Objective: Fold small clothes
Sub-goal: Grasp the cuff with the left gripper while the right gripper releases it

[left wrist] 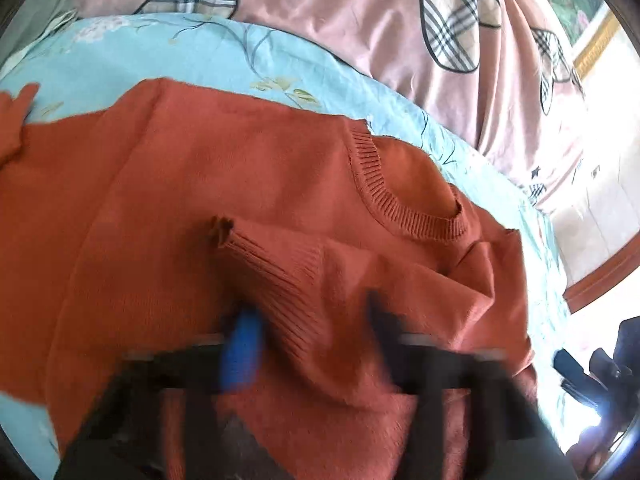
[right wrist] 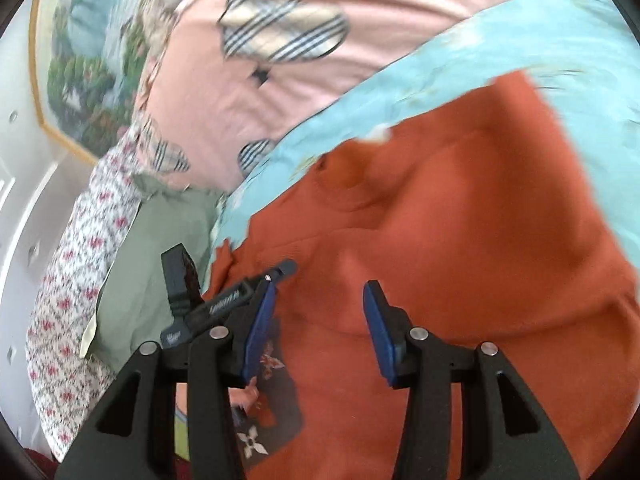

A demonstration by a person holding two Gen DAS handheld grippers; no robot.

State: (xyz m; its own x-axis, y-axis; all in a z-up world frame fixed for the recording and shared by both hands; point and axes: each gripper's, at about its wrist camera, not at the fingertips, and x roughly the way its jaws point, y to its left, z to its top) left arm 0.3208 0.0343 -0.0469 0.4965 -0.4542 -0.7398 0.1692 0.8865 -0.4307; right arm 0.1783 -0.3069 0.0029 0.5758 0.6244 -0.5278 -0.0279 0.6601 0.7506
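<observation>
Blurred black fingers of the left gripper (left wrist: 312,320) stand apart with a sleeve (left wrist: 280,256) of the orange sweater (left wrist: 160,200) running between them, though the blur hides whether they pinch it. Right gripper (right wrist: 320,316) hovers over the same sweater with its blue pads (right wrist: 260,328) spread wide and nothing between them. Spread on a light blue sheet (left wrist: 160,52), the sweater has its ribbed collar (left wrist: 400,208) toward a pink quilt (left wrist: 320,20), and the sleeve is folded across its chest.
</observation>
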